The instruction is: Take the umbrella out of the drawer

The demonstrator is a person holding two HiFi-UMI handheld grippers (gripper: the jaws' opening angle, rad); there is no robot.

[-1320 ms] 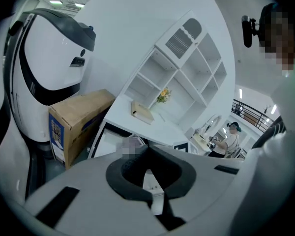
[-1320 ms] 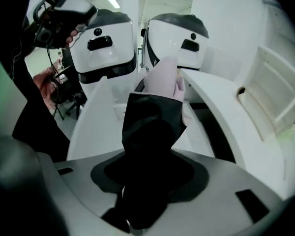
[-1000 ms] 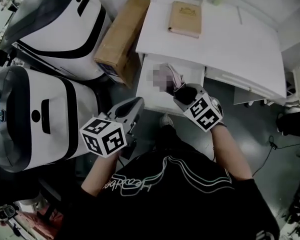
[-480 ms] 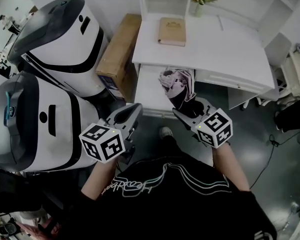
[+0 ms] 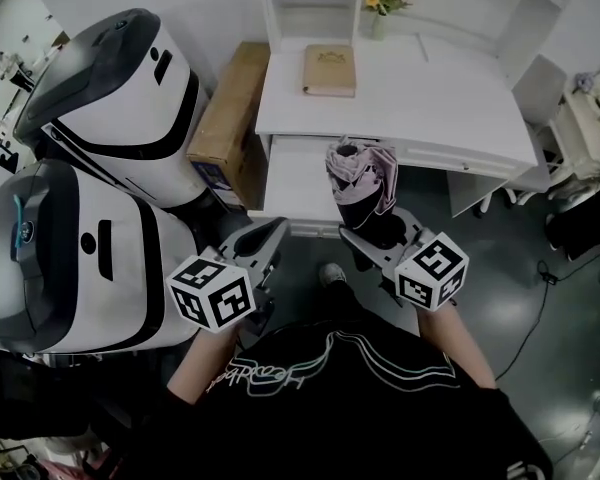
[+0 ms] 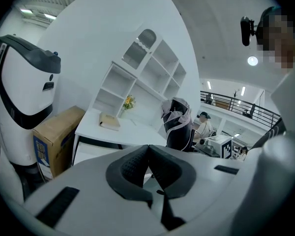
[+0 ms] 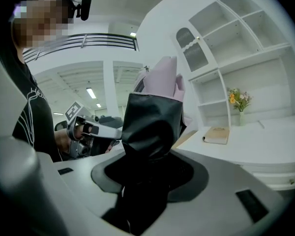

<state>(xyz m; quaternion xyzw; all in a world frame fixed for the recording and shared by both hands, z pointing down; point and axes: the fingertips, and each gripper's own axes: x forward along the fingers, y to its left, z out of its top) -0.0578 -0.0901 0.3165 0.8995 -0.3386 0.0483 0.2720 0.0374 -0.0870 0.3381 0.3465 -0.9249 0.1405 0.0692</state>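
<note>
right gripper [image 5: 376, 236] is clamped wide on the umbrella [image 5: 362, 178] by its black end, so it stands up from the jaws, clear of the open drawer [image 5: 292, 183] ahead. left gripper [image 5: 267, 234] beside it is closed on nothing, just spare.

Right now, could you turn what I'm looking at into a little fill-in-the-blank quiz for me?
1. The folded umbrella is gripped by the ___ tool.
2. The left tool has its jaws together and holds ___.
3. The drawer under the white desk stands ___.

Missing words: right; nothing; open.
</note>
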